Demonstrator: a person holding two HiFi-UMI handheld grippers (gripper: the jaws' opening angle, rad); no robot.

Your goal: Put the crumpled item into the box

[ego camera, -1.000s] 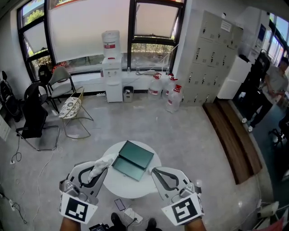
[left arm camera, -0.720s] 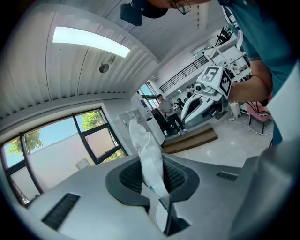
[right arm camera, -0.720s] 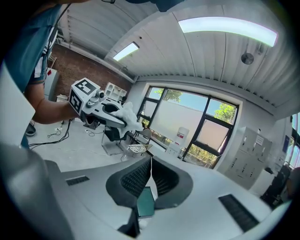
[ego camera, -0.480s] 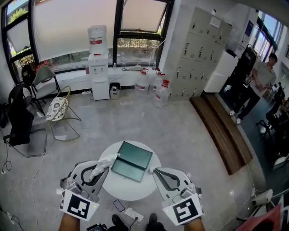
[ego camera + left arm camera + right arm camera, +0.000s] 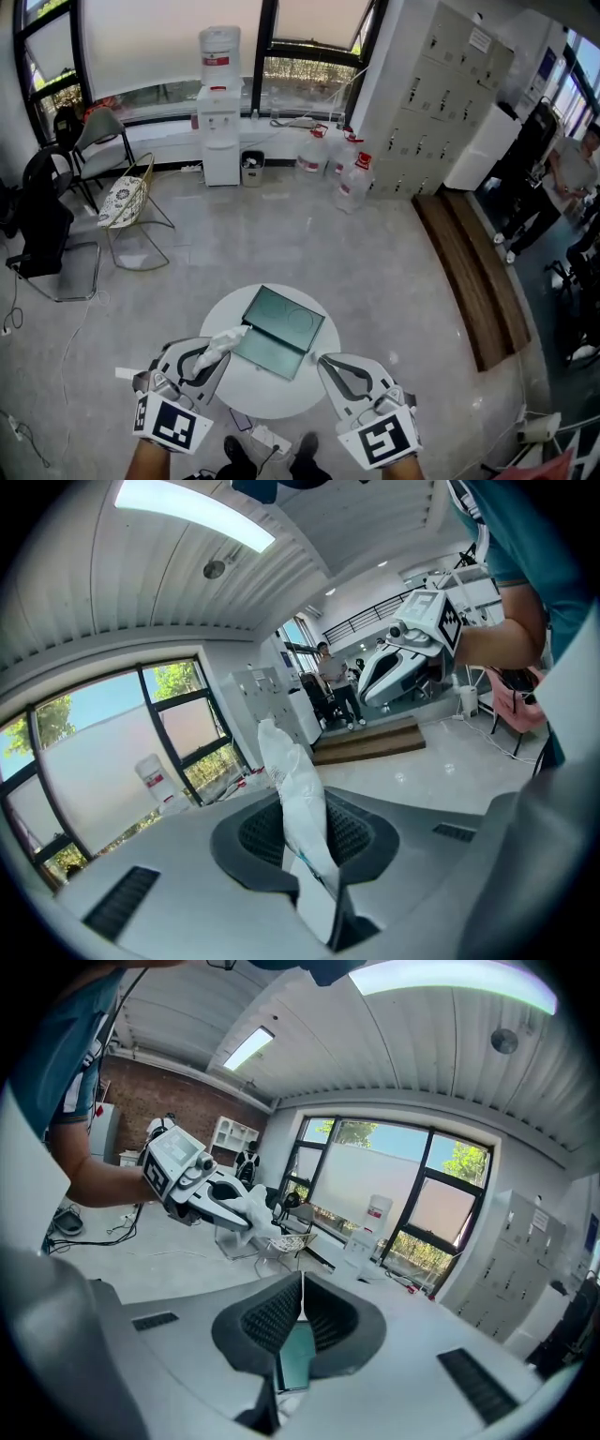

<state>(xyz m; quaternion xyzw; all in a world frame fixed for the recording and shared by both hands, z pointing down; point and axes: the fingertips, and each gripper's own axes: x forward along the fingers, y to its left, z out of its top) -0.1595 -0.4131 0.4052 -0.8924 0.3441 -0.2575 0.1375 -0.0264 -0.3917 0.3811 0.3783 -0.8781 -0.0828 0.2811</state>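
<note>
The left gripper sits at the nine o'clock edge of the round white table, clenched on the crumpled item, a white wad that sticks out toward the box. The dark green box lies open on the twelve o'clock half of the table. At four o'clock the right gripper has its jaws pressed together with nothing between them. Both grippers carry cubes with black-and-white square markers. The water dispenser by the window bears a red label too small to read. Only the left gripper view shows a teal printed streak on the wad, illegible. Only the right gripper view shows the green box through the gap under its closed jaws.
</note>
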